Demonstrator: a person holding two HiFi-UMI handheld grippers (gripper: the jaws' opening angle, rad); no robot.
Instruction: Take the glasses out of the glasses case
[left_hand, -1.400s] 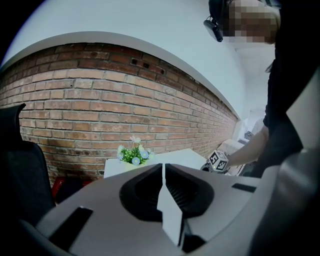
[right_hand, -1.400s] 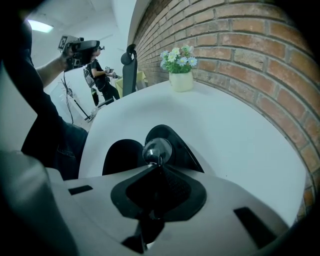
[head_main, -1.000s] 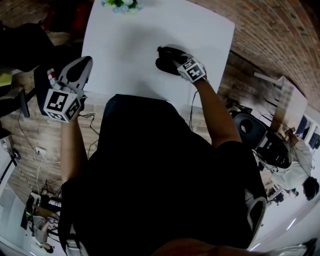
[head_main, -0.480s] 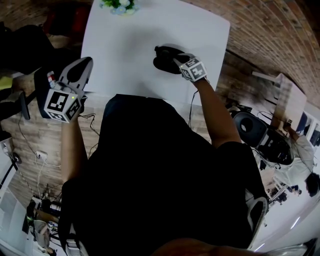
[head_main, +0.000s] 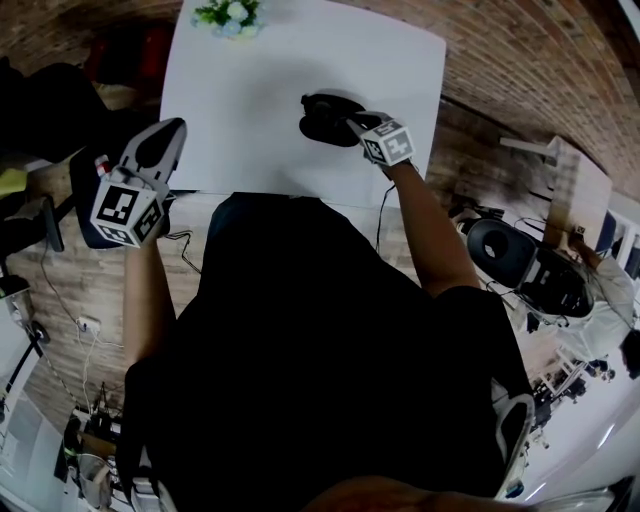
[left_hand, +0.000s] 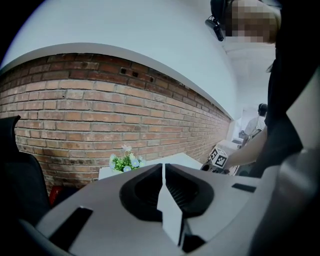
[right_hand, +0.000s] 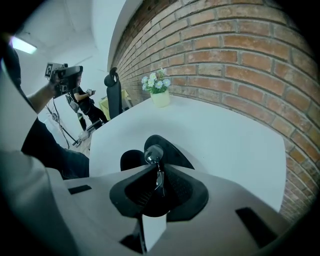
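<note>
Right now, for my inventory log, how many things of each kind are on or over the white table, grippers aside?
Glasses case: 1
Glasses, held by the right gripper: 1
Pot of flowers: 1
Total: 3

the tongs (right_hand: 159, 174) grip the glasses (right_hand: 153, 154), the black glasses case (right_hand: 176, 152) just behind. flowers (right_hand: 156, 83) stand at the desk's (right_hand: 230, 140) far edge.

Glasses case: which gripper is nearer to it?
Right. The right gripper is at the glasses case, shut on the glasses; the left gripper is shut, empty, off the left edge of the table.
</note>
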